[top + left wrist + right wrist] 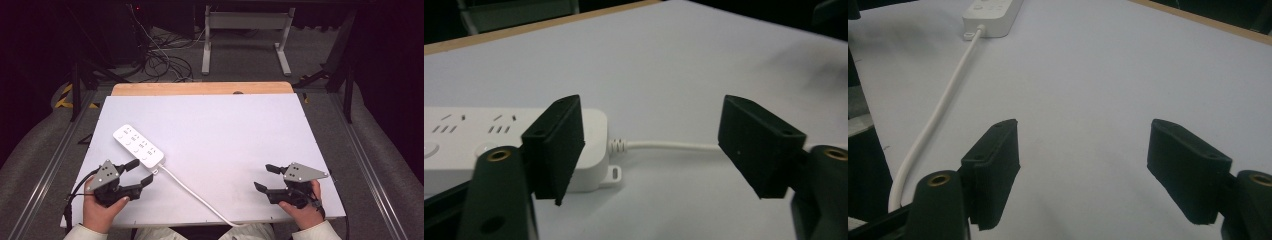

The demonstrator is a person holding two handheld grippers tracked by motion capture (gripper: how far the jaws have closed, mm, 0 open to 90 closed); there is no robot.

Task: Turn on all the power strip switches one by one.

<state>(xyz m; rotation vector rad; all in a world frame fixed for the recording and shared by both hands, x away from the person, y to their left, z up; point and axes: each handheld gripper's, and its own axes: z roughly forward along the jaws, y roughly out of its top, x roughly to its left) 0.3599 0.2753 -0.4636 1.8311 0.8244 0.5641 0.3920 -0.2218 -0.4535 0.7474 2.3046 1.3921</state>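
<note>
While a person's two hands rest at the near edge of a pale grey rectangular tabletop (pixel 225 130), each holds a black two-jaw claw clear of everything. At the near left corner, the left claw (pixel 141 173) stands with its jaws spread wide and nothing between them, pointing toward the near end of a white plastic power strip (pixel 138 145) that lies flat and slantwise on the left half of the tabletop. Seen from the left gripper view, the strip's cord end (pixel 589 145) sits just beyond the left-hand jaw, and its white round cord (pixel 674 145) runs across the gap between the jaws without touching either. From the high view the cord (pixel 192 192) trails toward the near edge of the tabletop, between the two hands. At the near right corner, the right claw (pixel 265 178) is likewise wide open and empty, well apart from the strip (pixel 993 11). Beyond the tabletop's wooden far edge (pixel 200 88), cables lie on a grey floor (pixel 240 60).
</note>
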